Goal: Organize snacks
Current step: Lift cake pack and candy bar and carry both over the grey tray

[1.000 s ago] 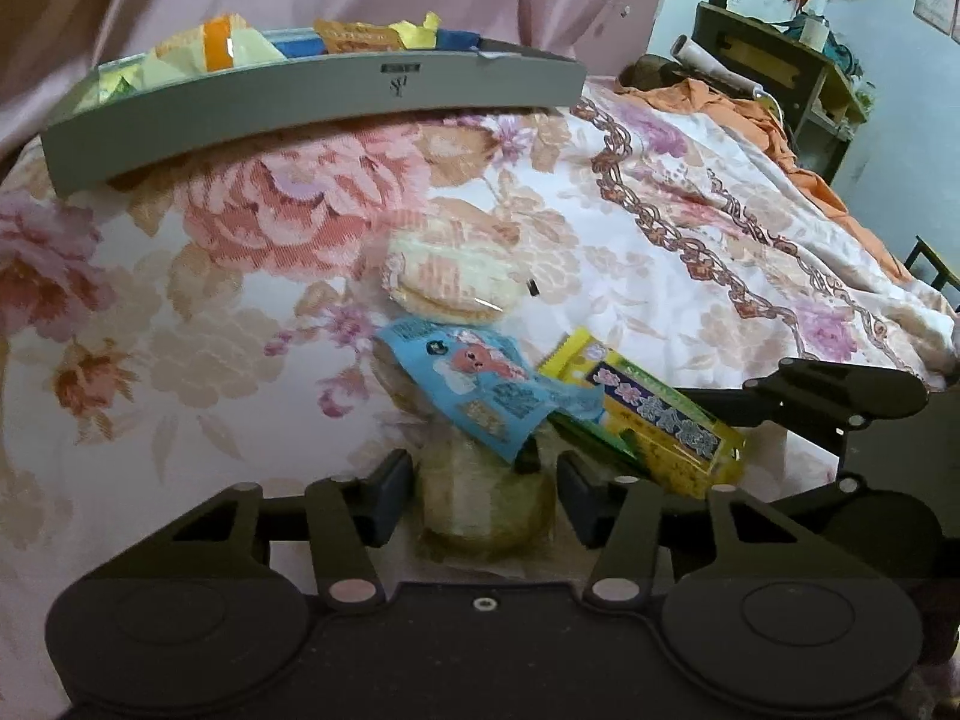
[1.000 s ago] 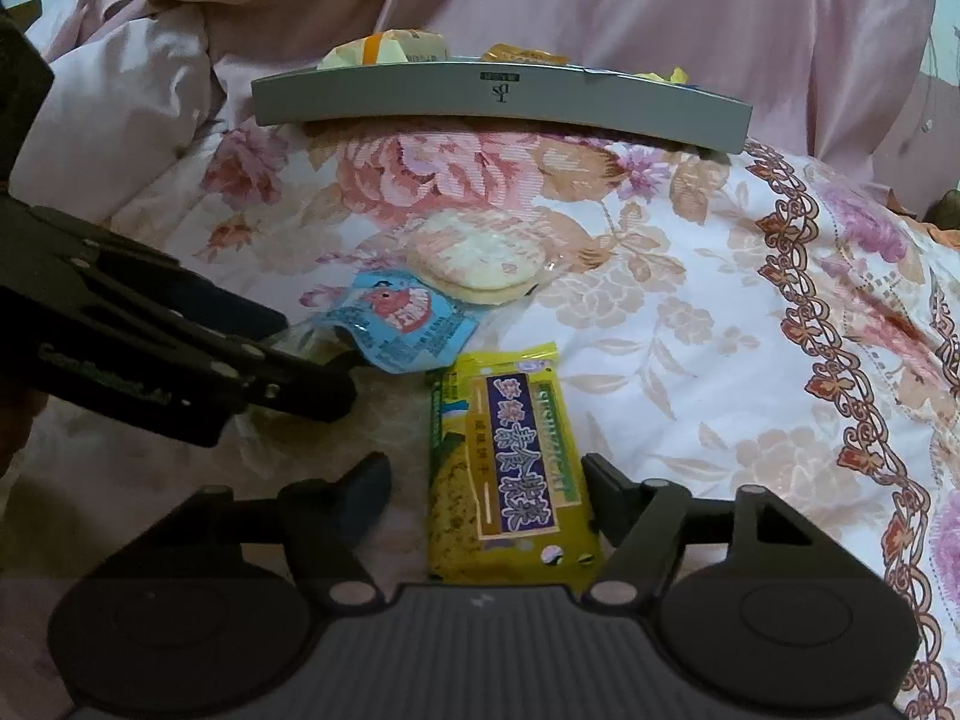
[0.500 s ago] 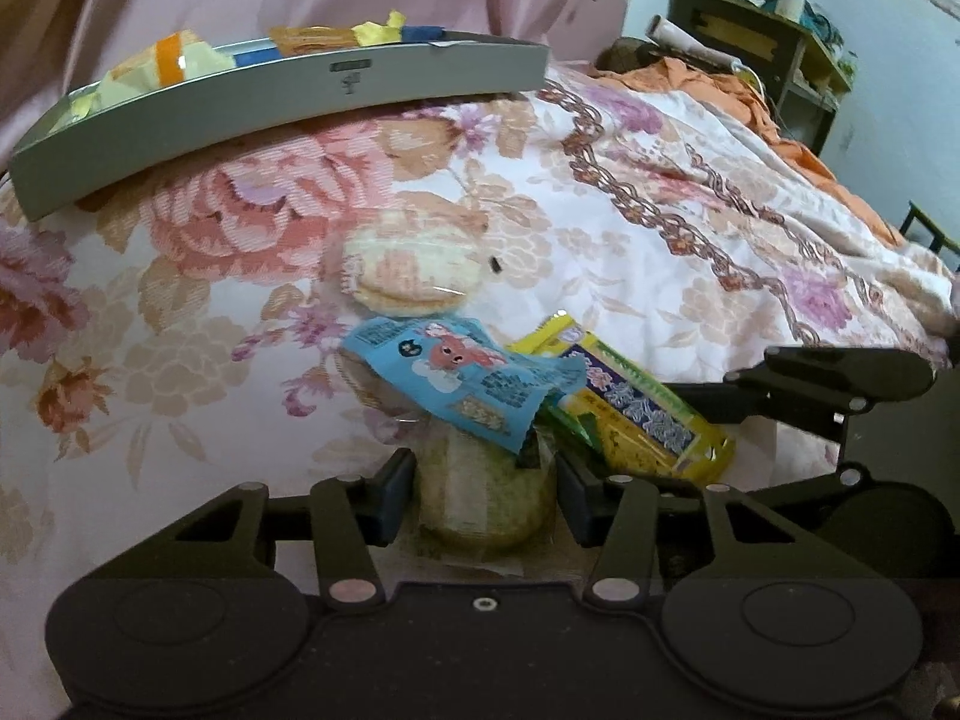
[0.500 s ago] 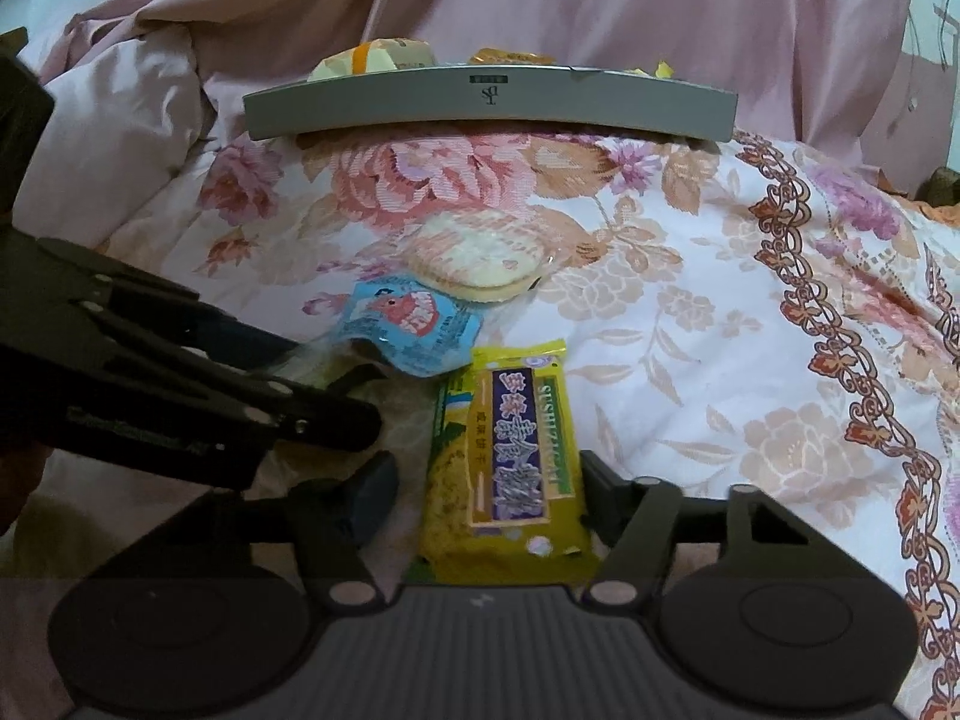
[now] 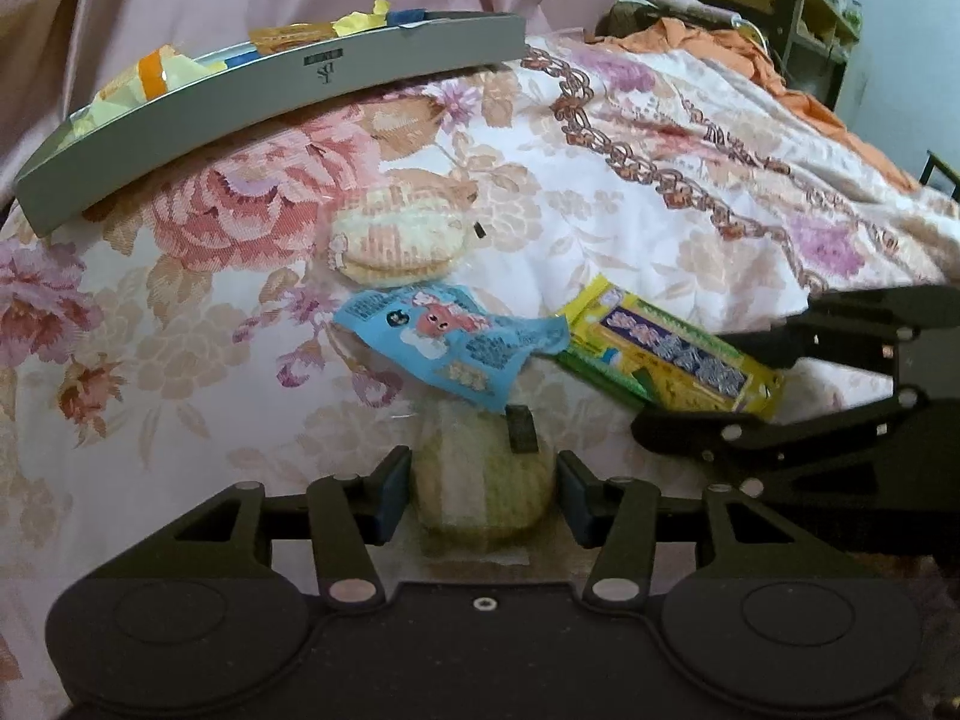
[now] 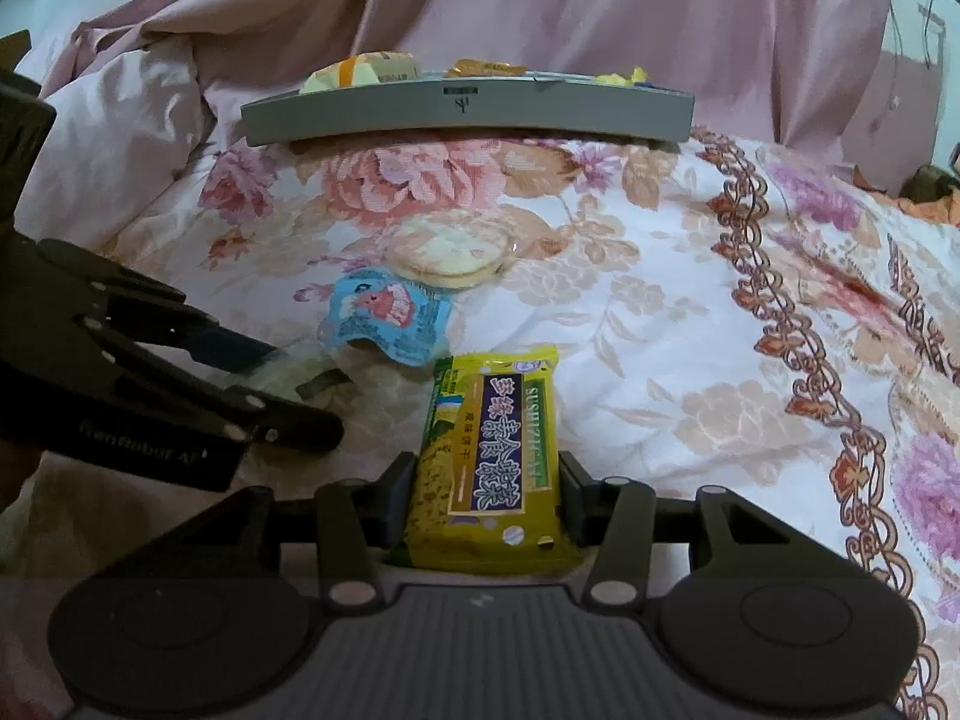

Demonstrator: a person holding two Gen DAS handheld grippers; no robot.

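Left wrist view: left hand-held gripper [image 5: 483, 489] at 6 o'clock, fingers closed against both sides of a round rice cracker in clear wrap [image 5: 483, 495] lying on the floral bedspread [image 5: 660, 228]. Blue pouch [image 5: 450, 348] overlapping the cracker's far edge at 12 o'clock. Second wrapped rice cracker [image 5: 396, 240] beyond it, near centre. Yellow biscuit packet [image 5: 666, 354] at 3 o'clock, between the fingers of the right hand-held gripper [image 5: 714, 387]. Grey tray [image 5: 270, 96] with snacks at 11 o'clock.

Right wrist view: right hand-held gripper [image 6: 486, 501] at 6 o'clock, clamped on the near half of the yellow biscuit packet [image 6: 492, 462]. Blue pouch [image 6: 384, 315] toward 10 o'clock of the packet, second wrapped rice cracker [image 6: 447, 252] above it. Left hand-held gripper [image 6: 282, 387] entering from 9 o'clock. Grey tray [image 6: 468, 114] at 12 o'clock.
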